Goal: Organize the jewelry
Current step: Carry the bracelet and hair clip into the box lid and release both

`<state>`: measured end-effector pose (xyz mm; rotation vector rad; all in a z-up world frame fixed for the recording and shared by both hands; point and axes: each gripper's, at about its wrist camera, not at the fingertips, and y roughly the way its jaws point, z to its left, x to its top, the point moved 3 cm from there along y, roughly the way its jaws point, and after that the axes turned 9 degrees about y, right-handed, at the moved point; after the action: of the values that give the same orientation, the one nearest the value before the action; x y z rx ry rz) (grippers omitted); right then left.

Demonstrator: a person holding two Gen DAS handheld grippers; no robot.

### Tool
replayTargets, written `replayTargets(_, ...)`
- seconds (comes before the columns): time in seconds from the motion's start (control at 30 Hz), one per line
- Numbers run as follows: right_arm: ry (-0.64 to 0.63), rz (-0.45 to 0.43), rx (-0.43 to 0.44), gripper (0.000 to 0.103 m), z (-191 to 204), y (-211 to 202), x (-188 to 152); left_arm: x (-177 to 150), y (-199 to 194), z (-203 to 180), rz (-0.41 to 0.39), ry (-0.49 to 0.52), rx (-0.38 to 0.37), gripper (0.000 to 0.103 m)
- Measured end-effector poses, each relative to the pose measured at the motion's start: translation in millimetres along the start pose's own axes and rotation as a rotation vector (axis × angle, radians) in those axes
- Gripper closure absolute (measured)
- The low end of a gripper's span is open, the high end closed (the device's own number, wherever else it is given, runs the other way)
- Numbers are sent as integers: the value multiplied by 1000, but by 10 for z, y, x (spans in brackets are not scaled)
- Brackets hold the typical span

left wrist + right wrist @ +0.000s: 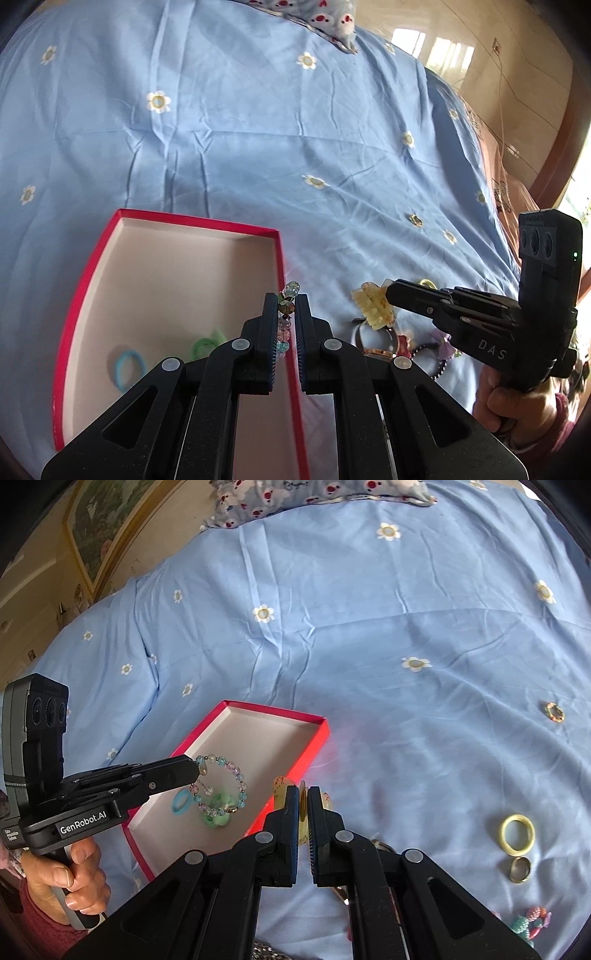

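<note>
A shallow red box [86, 280] with a pale inside lies on the blue bedsheet; it also shows in the right wrist view [314, 755]. In it lie a blue ring [125, 369] and a green ring [207, 343]. My left gripper [287, 301] is shut on a beaded bracelet [236, 775] and holds it over the box's right edge. My right gripper [303, 794] is shut on a yellow hair claw [373, 304], just right of the box.
Loose jewelry lies on the sheet: a yellow ring [518, 832], a metal ring [520, 869], a small patterned ring [554, 712], beaded pieces [533, 921] and dark bracelets [432, 350]. A pillow [314, 494] lies at the far end.
</note>
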<state>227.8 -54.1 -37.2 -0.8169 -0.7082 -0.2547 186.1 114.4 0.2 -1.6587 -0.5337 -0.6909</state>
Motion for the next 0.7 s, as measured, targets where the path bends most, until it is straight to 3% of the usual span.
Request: replayTargets(0.7,-48,63,55,99,458,561,56,-24,45,601,5,-81,57,96)
